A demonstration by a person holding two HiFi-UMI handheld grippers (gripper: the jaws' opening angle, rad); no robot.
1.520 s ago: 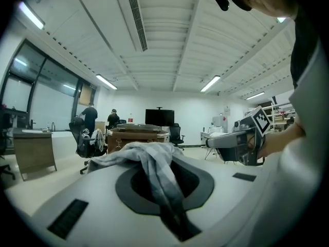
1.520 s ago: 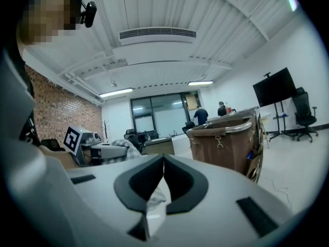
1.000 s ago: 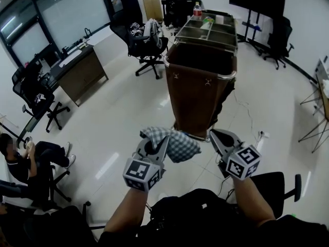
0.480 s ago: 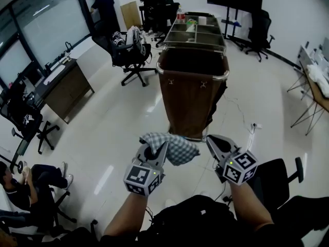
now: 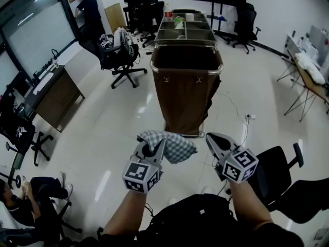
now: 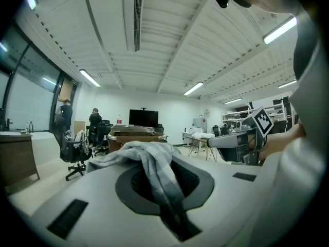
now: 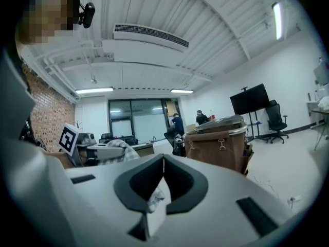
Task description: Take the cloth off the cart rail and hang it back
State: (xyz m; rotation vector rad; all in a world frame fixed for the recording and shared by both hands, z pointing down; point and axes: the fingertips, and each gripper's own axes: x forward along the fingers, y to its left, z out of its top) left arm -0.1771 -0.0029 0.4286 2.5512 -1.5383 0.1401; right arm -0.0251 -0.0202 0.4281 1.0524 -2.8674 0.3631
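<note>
A grey checked cloth (image 5: 174, 145) is bunched up and pinched in my left gripper (image 5: 158, 144), which is shut on it and held in the air in front of me. In the left gripper view the cloth (image 6: 149, 161) drapes over the closed jaws of that gripper (image 6: 167, 199). My right gripper (image 5: 212, 138) hovers beside it on the right, shut, a hand's width from the cloth. The cart (image 5: 186, 81), with its brown bag and metal rail (image 5: 185, 66), stands a few steps ahead on the floor. It also shows in the right gripper view, cart (image 7: 221, 145) beyond the right gripper (image 7: 163, 163).
Office chairs (image 5: 119, 53) and a desk (image 5: 49, 94) stand to the left, and people are at the far wall. A black chair (image 5: 280, 171) is close on my right. A folding table (image 5: 308, 78) and a floor socket with cable (image 5: 250, 117) lie to the right of the cart.
The head view has swung, so the cart sits a little further left and away. Both grippers and the held cloth keep the same pose.
</note>
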